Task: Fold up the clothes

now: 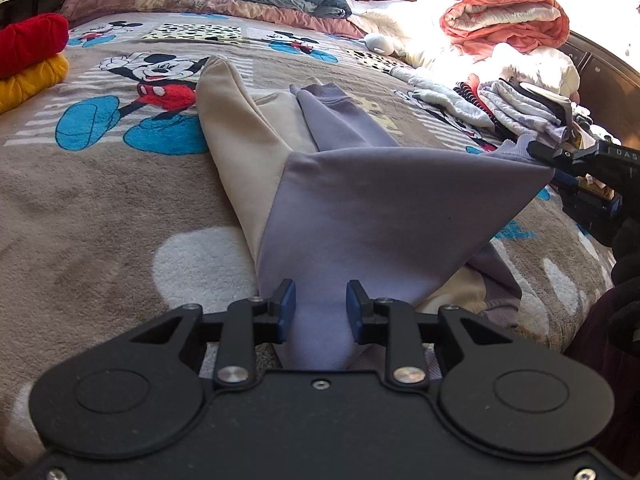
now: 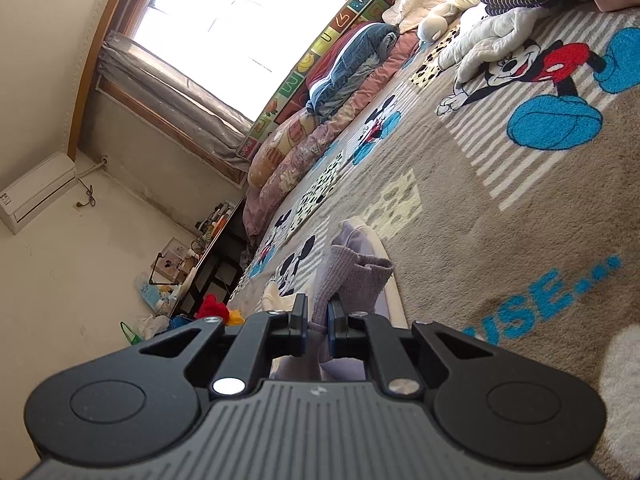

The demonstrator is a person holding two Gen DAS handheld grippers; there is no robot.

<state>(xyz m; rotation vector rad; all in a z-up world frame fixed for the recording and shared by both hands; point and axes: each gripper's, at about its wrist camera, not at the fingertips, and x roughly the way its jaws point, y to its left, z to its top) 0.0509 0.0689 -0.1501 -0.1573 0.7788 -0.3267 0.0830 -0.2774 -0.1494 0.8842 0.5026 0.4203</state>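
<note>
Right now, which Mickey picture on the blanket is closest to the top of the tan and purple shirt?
The big waving Mickey with red shorts and blue shoes, right beside the shirt. The other Mickeys are smaller and farther up, near the pillows.

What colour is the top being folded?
The top is pale purple and cream; left wrist view shows it best.

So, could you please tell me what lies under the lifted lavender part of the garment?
Under the lavender panel, held by the left gripper and right gripper, cream and lavender folds rest on the cartoon-mouse blanket. Anything deeper beneath is covered.
</note>
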